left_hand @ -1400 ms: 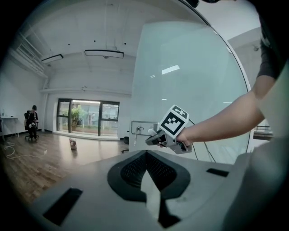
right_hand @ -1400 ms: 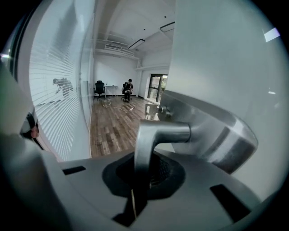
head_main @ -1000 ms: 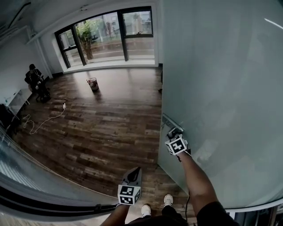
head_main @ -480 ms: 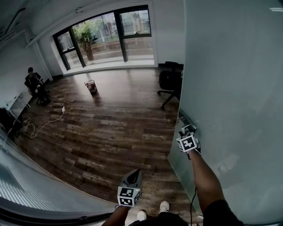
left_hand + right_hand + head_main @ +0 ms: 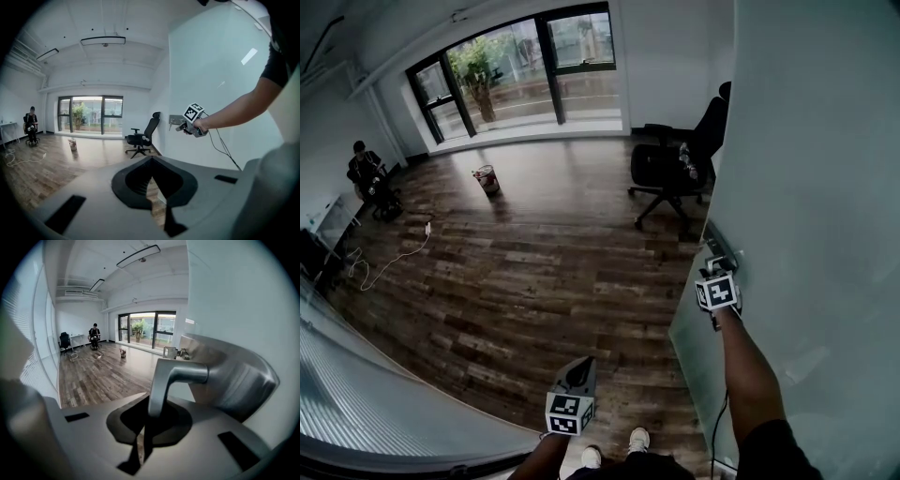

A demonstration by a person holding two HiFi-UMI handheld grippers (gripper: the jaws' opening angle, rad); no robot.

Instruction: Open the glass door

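Observation:
The frosted glass door (image 5: 806,187) fills the right of the head view, swung open with its edge toward the room. My right gripper (image 5: 717,272) is shut on the door's metal lever handle (image 5: 719,263). In the right gripper view the handle (image 5: 173,376) runs down between the closed jaws (image 5: 149,420), beside the door (image 5: 234,301). My left gripper (image 5: 581,367) hangs low in front of me, shut and holding nothing. From the left gripper view its jaws (image 5: 152,180) point into the room, with the right gripper (image 5: 183,125) at the door (image 5: 211,70).
A black office chair (image 5: 675,169) stands just beyond the door's edge. A small bin (image 5: 485,178) sits on the wooden floor near the windows (image 5: 525,66). A person (image 5: 366,178) sits at the far left, with a white cable (image 5: 384,262) on the floor. A glass partition (image 5: 375,394) curves along the lower left.
The door has swung further to the right with my right gripper on its handle. The office chair behind it has come into view. The left gripper keeps its spot in the view.

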